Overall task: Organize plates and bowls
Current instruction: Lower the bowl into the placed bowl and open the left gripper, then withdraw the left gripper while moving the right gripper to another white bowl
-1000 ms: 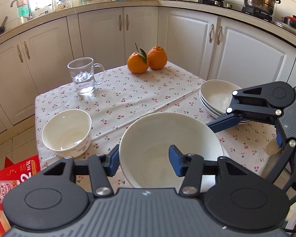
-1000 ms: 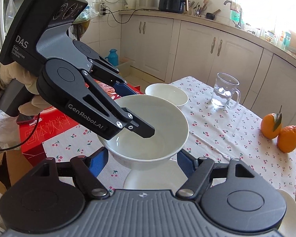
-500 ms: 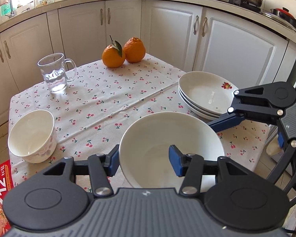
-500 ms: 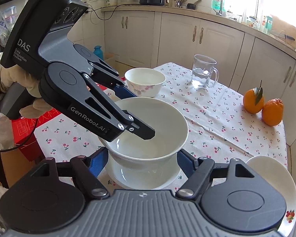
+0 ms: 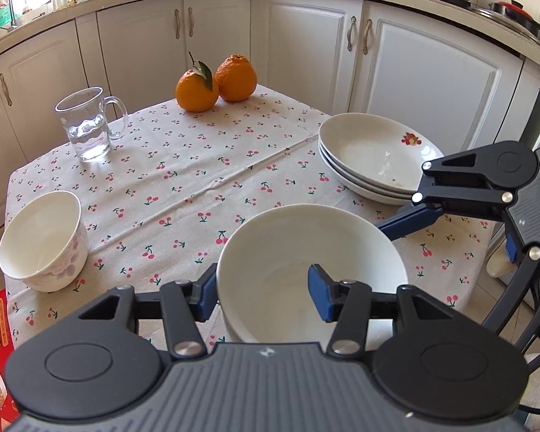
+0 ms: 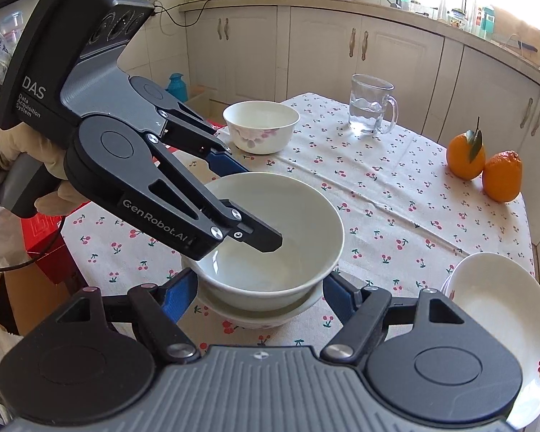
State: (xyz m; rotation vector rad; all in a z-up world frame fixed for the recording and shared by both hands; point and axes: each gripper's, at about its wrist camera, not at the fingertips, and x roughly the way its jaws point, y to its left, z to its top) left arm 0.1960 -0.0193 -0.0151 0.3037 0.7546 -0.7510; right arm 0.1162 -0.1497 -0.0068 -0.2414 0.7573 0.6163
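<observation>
The left gripper [image 5: 262, 289] is clamped on the rim of the white bowl [image 6: 270, 237], one finger inside, one outside. That bowl sits in or just above a lower bowl [image 6: 259, 315]; contact cannot be confirmed. The right gripper [image 6: 259, 297] stands apart, straddling both bowls without touching.

Risk: releasing off-centre could tip the white bowl or chip a rim.

The stacked plates [image 5: 370, 158] and floral bowl [image 5: 43, 241] lie well apart from the white bowl; the table edge [image 6: 100, 291] is near.

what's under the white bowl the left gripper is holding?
A second bowl sits on the tablecloth directly beneath the white bowl in the left gripper; only its rim shows, the inside is covered.
</observation>
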